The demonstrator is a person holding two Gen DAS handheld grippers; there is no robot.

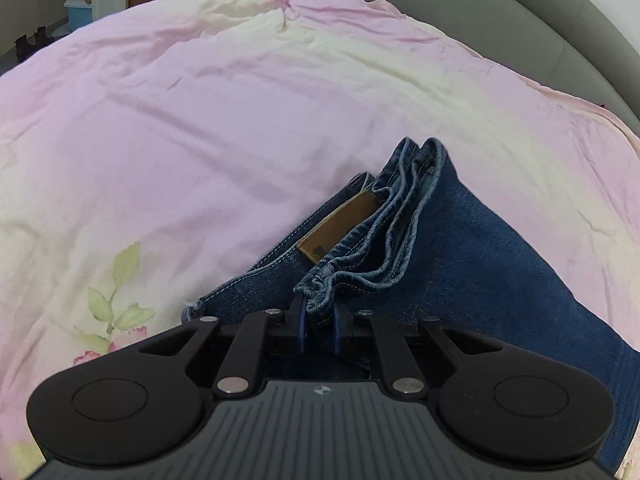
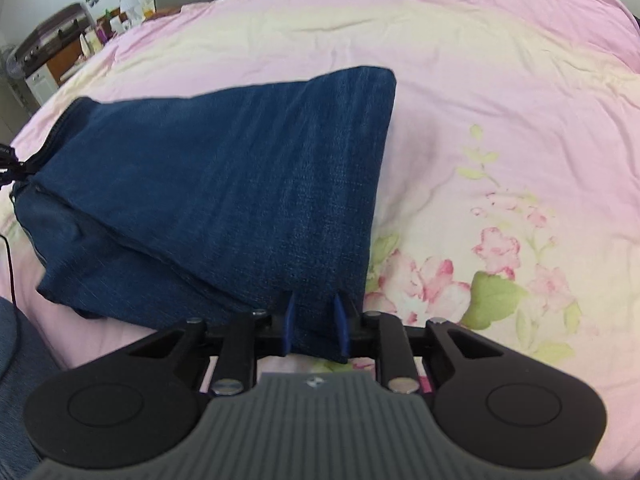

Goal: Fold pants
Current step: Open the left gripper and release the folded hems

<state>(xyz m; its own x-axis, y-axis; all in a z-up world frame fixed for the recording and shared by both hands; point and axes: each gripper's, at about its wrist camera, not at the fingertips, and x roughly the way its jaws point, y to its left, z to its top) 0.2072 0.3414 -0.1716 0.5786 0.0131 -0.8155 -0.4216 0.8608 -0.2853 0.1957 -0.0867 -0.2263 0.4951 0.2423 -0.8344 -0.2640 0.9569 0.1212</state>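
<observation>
Blue jeans (image 2: pixel 224 184) lie folded on the pink blanket (image 1: pixel 200 120). The left gripper (image 1: pixel 319 322) pinches their bunched edge. The right gripper (image 2: pixel 314 324) pinches a near corner.

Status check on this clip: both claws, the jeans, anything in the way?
Left claw clamped on the jeans' bunched waistband hem. Right claw clamped on a folded denim corner. Jeans folded, lying on the pink quilt. Nothing blocking.
</observation>
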